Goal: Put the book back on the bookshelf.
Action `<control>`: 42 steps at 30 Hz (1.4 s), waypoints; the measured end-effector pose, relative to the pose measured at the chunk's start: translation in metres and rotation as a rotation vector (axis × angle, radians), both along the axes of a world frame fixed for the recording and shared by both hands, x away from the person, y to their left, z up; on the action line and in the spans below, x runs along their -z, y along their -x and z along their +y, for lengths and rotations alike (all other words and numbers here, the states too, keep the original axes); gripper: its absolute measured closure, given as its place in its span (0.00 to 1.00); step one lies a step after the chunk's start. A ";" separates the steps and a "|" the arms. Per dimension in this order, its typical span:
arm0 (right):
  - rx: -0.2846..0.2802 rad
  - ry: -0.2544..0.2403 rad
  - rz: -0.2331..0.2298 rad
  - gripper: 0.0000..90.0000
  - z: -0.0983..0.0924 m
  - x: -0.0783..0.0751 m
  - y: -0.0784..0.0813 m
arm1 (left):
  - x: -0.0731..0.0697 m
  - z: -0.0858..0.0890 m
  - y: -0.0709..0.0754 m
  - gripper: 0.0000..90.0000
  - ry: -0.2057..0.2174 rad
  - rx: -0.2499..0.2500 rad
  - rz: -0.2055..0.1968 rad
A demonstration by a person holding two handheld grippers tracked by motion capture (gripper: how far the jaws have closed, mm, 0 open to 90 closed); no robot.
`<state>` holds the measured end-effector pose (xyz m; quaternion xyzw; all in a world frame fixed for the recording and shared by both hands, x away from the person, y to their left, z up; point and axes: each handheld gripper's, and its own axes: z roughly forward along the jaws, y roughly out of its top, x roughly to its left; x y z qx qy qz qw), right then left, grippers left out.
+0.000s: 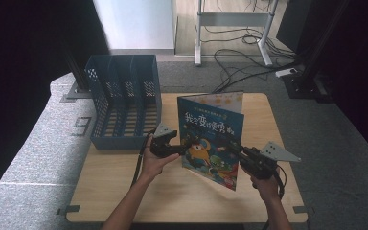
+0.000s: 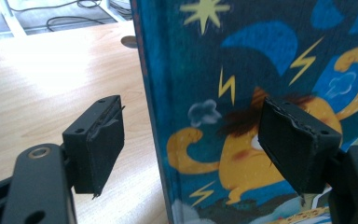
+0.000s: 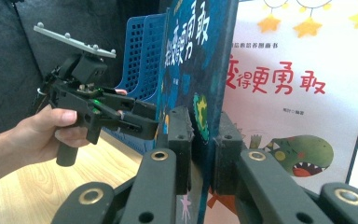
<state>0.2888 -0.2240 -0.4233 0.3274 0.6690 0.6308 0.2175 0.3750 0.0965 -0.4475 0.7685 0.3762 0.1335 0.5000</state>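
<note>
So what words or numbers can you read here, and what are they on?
"变得更勇敢": red letters on the open white page of the picture book.
"我会变得勇敢", roughly read: title on the book's blue cover.
"9": pale mark on the grey floor left of the table.
Small print above and below both titles: too small to read.
</note>
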 end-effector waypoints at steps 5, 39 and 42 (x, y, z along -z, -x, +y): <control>0.007 0.003 0.004 0.88 -0.002 0.002 0.000 | -0.003 -0.004 0.001 0.30 0.004 0.023 -0.017; 0.107 0.079 0.024 0.62 -0.021 0.029 -0.016 | -0.006 -0.004 0.022 0.53 0.009 0.090 -0.140; 0.110 0.081 0.035 0.59 -0.020 0.029 -0.020 | -0.005 -0.004 0.023 0.54 0.007 0.093 -0.144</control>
